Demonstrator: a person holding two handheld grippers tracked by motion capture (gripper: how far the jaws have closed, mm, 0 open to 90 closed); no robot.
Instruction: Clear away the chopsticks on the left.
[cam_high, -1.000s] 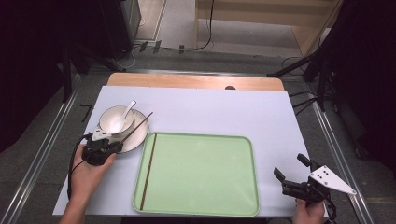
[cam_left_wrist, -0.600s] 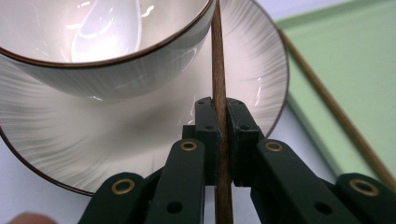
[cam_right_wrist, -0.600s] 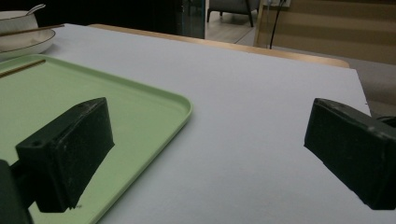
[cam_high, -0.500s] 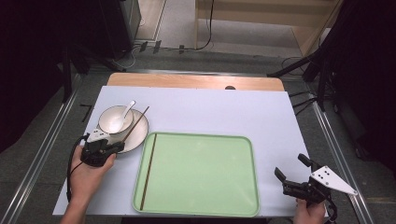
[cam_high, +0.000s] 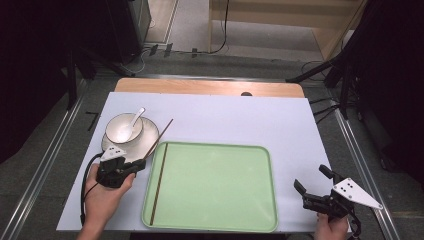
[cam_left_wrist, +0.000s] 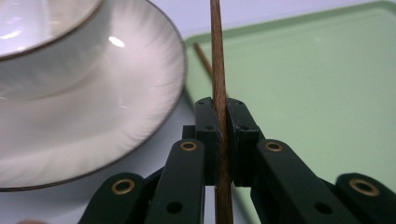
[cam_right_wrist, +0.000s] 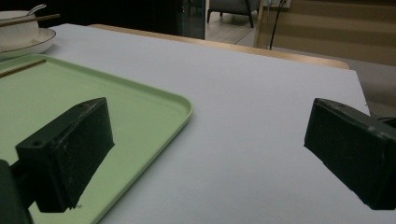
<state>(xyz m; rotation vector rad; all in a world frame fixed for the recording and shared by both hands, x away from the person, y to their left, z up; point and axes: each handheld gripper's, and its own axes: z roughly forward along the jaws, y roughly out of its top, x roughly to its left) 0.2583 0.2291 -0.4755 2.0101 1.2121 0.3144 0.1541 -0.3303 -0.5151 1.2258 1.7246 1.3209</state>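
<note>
At the far left, the left gripper (cam_high: 134, 167) was clamped narrow on a brown chopstick (cam_high: 158, 138), its pads pressed against the stick from both sides. Seen from above, the stick ran up and to the right from the jaws, crossing the right rim of the saucer (cam_high: 150, 139) just ahead of them. In the left gripper view the chopstick (cam_left_wrist: 218, 84) rose straight out of the jaws and was cut off at the top edge, so its far tip could not be seen there; its lower end also ran out of that picture at the bottom. The saucer (cam_left_wrist: 116, 116) lay close on the left of the jaws, blurred and cut off at the left edge, and the bowl (cam_high: 123, 128) on it, with a white spoon (cam_high: 135, 118) inside, was cropped at the top.

Right of that gripper lay the green tray (cam_high: 220, 185), and a second chopstick (cam_high: 159, 182) rested flat along its left side; only a short stub of it showed behind the jaws in the left gripper view.

Well apart, beyond the tray's right edge, the right gripper (cam_high: 313, 185) stood with its jaws spread wide and nothing between them, over bare white table (cam_high: 280, 125). In its own view, the tray (cam_right_wrist: 140, 100) passed behind the left jaw, which hid part of it.
</note>
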